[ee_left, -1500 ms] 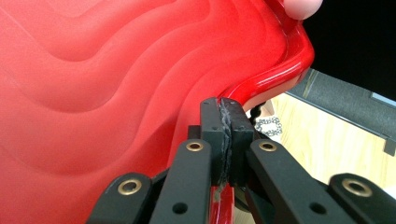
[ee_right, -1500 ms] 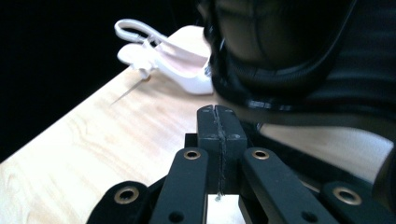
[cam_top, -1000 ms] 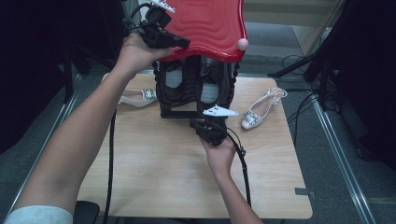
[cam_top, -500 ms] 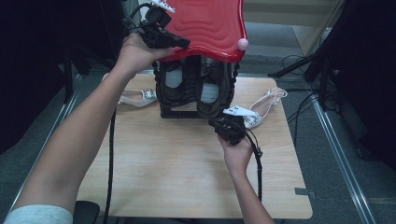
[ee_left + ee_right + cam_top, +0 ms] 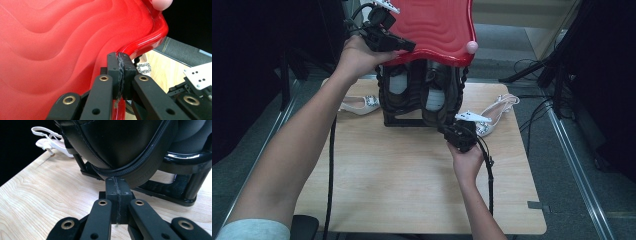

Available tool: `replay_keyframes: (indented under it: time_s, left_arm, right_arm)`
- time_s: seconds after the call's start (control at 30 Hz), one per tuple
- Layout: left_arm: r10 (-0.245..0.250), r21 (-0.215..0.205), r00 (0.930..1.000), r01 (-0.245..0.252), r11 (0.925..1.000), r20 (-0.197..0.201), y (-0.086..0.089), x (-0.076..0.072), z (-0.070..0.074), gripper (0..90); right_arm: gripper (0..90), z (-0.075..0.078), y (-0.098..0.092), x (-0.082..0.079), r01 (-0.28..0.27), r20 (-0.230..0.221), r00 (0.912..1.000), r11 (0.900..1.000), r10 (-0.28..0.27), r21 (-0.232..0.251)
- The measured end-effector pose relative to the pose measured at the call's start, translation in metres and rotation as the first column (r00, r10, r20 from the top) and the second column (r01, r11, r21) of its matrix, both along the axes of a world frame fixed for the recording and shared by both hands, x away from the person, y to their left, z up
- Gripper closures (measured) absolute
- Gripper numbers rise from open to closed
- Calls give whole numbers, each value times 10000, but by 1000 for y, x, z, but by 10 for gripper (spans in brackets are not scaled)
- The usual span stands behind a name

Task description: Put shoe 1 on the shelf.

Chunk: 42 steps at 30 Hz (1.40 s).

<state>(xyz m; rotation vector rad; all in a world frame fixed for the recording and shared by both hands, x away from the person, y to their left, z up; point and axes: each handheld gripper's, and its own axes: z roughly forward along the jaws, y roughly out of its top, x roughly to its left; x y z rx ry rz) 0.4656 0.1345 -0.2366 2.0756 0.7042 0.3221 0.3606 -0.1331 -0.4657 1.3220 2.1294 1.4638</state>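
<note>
The left claw [image 5: 404, 46] is pinching the red lid's [image 5: 437, 27] rim. The right claw [image 5: 116, 185], jaws pressed together and empty, is nosing against the black shoe [image 5: 120, 142] in the rack [image 5: 185, 192] on the bench [image 5: 412, 180].

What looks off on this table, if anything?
The two white sandals are split up: one lies left of the black shoe rack, the other right of it. The left gripper clamps the red lid.

Red lid, black rack, pale wood

We see a glossy red lid [image 5: 437, 30] with a rippled wave pattern and a pink knob [image 5: 472, 47], a black rack [image 5: 419, 97] holding black shoes [image 5: 117, 142], white sandals [image 5: 494, 114] with silvery sparkle trim, black grippers [image 5: 460, 134], and a light wood-grain table [image 5: 402, 185].
</note>
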Motion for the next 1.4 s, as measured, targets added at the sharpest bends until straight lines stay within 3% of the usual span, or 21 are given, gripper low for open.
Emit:
replay_keyframes:
  time_s: [0.37,0.63,0.9,1.07,1.2,1.23,1.3,1.33,1.4]
  left_arm:
    - [-25,19,10000,25,10000,31,0,0,0,889]
    - [-39,-1,10000,39,10000,48,1,-1,0,889]
    - [-48,1,10000,48,10000,50,0,-1,0,888]
    - [-51,15,10000,51,10000,54,1,-1,0,889]
    - [-53,9,10000,53,10000,58,1,0,0,889]
    - [-55,15,10000,55,10000,53,1,0,0,888]
    - [-62,45,10000,62,10000,46,1,-1,0,885]
    - [-52,47,10000,52,10000,67,1,-1,0,881]
    - [-47,25,10000,47,10000,64,1,-2,-1,877]
  right_arm:
    - [900,0,30,10,33,-77,10000,9990,-29,456]
    - [900,1,48,26,689,110,9975,9939,-701,859]
    - [900,7,35,35,1438,208,9891,9858,-1460,863]
    - [900,11,19,43,2146,237,9759,9740,-2168,721]
    - [900,11,13,46,2406,411,9695,9703,-2414,246]
    - [900,12,13,47,2533,478,9663,9674,-2530,1]
    - [900,12,12,46,3035,968,9492,9523,-2993,-318]
    - [900,14,10,47,3048,1090,9476,9520,-3001,-284]
    - [900,20,7,46,2813,914,9560,9595,-2788,-158]
